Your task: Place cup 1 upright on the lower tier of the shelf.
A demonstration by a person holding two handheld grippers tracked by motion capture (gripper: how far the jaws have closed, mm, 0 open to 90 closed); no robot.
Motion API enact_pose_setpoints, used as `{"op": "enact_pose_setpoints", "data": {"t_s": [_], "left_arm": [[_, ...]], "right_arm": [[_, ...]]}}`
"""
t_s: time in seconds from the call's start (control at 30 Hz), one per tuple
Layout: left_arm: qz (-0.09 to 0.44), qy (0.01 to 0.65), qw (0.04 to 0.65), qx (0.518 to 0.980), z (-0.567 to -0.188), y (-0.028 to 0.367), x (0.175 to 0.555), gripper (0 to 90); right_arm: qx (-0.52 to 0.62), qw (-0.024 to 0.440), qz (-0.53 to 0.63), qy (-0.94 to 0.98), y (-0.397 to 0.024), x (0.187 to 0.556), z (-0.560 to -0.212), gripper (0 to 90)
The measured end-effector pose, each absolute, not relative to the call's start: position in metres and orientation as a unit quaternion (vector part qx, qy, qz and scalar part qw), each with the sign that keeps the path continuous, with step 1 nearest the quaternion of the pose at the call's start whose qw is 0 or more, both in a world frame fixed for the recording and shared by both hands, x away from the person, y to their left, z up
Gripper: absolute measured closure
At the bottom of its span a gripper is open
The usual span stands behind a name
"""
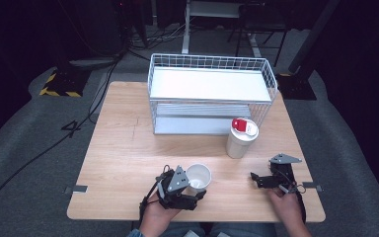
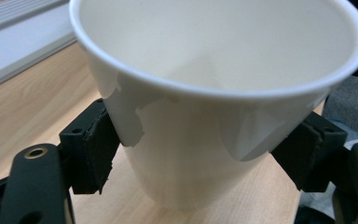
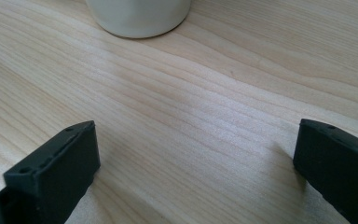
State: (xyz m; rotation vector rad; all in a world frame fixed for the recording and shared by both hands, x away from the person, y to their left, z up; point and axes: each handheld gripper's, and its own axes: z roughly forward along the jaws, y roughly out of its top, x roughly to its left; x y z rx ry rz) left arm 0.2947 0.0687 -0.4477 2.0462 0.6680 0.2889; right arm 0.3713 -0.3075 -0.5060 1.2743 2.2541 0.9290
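- The left gripper sits low and left of centre in the high view, close to the near edge of the wooden table, with the person's left hand behind it at the bottom edge.
- Its jaws are closed on a white paper cup; in the left gripper view the cup takes up most of the frame, mouth open and tipped a little toward the camera.
- The two black pads press against the cup's wall from the lower left and lower right of that view, and the wall is dented and creased where each one bears on it.
- Wood shows under the cup's base at the bottom of that view; whether the base touches the table cannot be told.
- The right gripper lies in the lower right of the high view, held by the right hand, well apart from the cup.
- In the right gripper view its jaws stand wide, one at the lower left and one at the right edge, with bare wood between them and nothing gripped.
- A white canister with a red lid stands right of centre in the high view; its base shows at the top of the right gripper view.
- A white wire shelf rack stands at the upper centre of the table.
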Motion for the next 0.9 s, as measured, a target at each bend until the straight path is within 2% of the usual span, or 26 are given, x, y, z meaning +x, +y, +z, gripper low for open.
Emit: {"op": "enact_pose_setpoints", "data": {"t_s": [0.6,0.9], "left_arm": [[0.131,0.297,0.479,0.815,-0.413,0.07,0.344,22.7],[0.148,0.302,0.484,0.808,-0.408,0.064,0.357,22.6]], "right_arm": [[0.454,0.194,0.332,0.804,-0.307,0.371,-0.506,0.5],[0.455,0.195,0.332,0.803,-0.307,0.371,-0.506,0.5]]}}
